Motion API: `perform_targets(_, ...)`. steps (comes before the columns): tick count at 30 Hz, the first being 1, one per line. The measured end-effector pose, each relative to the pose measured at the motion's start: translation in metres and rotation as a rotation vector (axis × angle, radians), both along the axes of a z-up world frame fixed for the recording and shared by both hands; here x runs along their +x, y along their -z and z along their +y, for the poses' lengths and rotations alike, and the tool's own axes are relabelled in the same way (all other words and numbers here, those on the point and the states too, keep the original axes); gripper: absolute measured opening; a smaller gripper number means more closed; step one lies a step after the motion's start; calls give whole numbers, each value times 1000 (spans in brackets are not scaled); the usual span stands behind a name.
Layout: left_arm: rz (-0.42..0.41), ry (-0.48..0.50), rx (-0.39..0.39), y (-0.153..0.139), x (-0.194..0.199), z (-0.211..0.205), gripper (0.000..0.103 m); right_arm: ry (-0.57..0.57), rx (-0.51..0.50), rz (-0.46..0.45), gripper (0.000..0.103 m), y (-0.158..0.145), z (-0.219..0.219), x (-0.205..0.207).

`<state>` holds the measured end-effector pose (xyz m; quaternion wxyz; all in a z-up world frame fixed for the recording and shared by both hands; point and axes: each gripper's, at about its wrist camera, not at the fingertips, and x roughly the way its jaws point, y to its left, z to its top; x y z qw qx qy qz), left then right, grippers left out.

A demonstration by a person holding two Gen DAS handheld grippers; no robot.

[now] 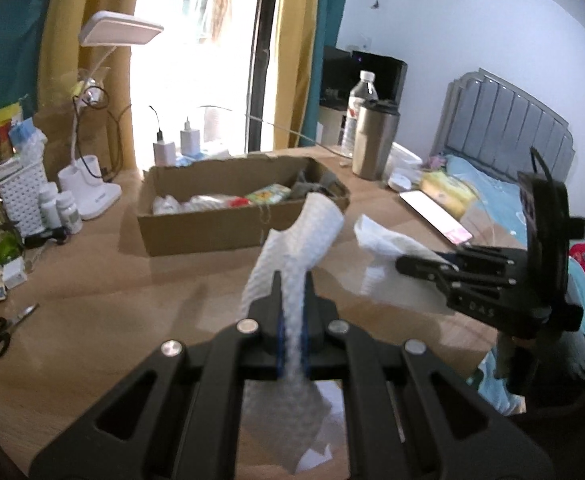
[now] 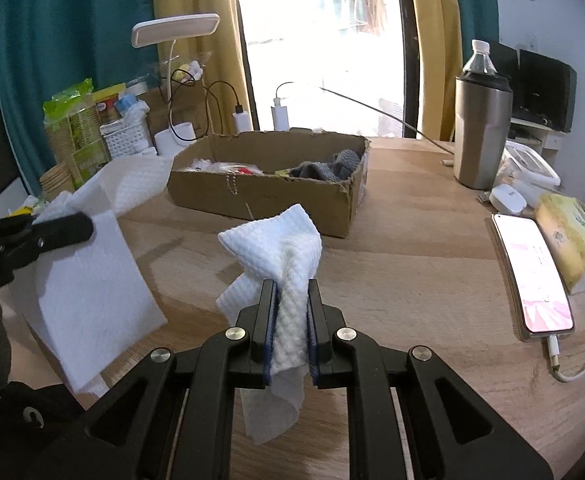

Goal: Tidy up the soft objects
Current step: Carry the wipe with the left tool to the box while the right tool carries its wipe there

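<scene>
My left gripper (image 1: 292,280) is shut on a white embossed cloth (image 1: 292,236) that stands up past its fingertips and hangs below them. My right gripper (image 2: 291,286) is shut on a bunched white embossed cloth (image 2: 276,240) held over the wooden table (image 2: 412,240). The left wrist view shows the right gripper (image 1: 404,266) at the right with its cloth (image 1: 380,244) at its tip. In the right wrist view the left gripper (image 2: 86,226) holds a flat hanging sheet (image 2: 92,280). I cannot tell if the two are one piece. An open cardboard box (image 2: 276,200) behind holds grey socks (image 2: 328,168) and packets.
A steel tumbler (image 2: 480,136), a charging phone (image 2: 532,272) and a yellow tissue pack (image 2: 572,240) sit at the right. At the left are a white desk lamp (image 1: 92,196), a white basket (image 1: 20,196), small bottles (image 1: 68,212) and scissors (image 1: 4,328).
</scene>
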<state>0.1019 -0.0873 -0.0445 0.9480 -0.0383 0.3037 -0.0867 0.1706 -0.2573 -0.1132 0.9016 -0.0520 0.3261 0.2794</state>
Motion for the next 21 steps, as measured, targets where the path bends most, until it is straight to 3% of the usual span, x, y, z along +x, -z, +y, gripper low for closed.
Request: perform_targets(21,-64,-74,9,-28,26,40,5,-31,1,-29,14,-22,22,15)
